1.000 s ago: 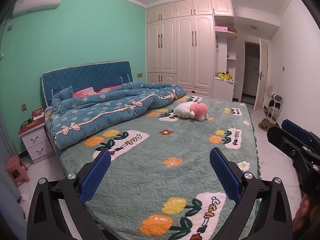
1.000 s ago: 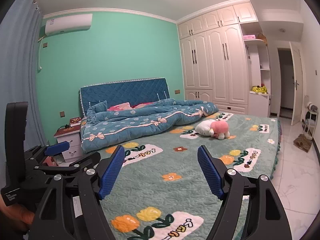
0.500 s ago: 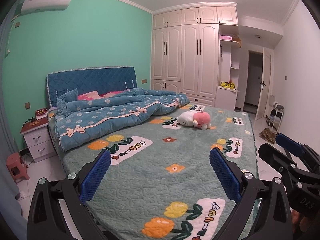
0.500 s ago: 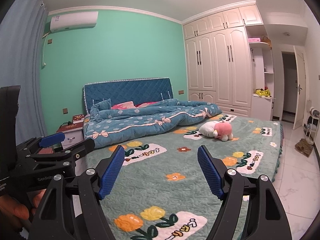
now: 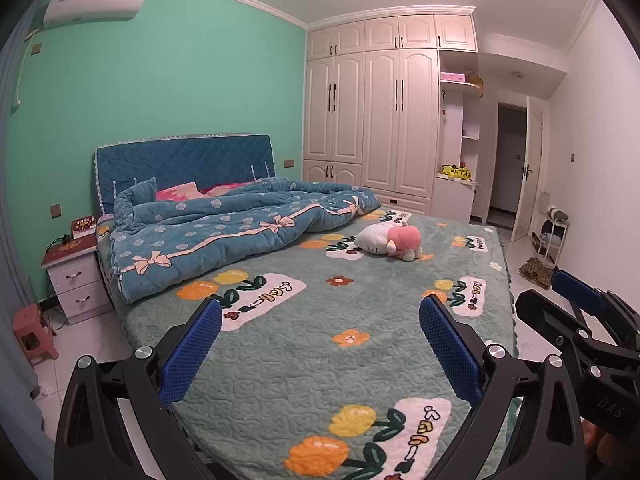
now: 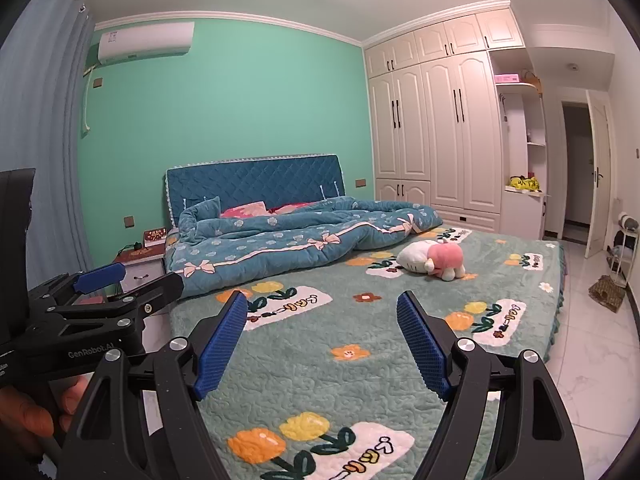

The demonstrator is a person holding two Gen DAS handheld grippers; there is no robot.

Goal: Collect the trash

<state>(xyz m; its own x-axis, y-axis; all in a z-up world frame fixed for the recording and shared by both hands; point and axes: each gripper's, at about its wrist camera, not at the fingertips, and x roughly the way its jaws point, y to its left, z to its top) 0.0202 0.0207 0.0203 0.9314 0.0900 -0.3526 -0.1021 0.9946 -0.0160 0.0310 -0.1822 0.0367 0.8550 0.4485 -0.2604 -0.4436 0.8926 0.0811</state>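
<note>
Landmark: the bed (image 5: pixel 320 360), covered by a green quilted spread with flower patches.
Left gripper (image 5: pixel 320 344): held above the foot end of the bed; blue fingers (image 5: pixel 192 348) spread wide, nothing between them.
Right gripper (image 6: pixel 322 340): also above the foot end of the bed, on the side toward the open door; fingers (image 6: pixel 222 344) wide apart, holding nothing.
Trash: none that I can make out on the bed or on the floor beside it.
Plush toy (image 5: pixel 390 240): white and pink, lying on the bed past its middle, toward the wardrobe.
Blue duvet (image 5: pixel 240 228): bunched at the head of the bed.
Nightstand (image 5: pixel 74 276): beside the head of the bed.
Pink stool (image 5: pixel 32 336): on the floor near the nightstand.
</note>
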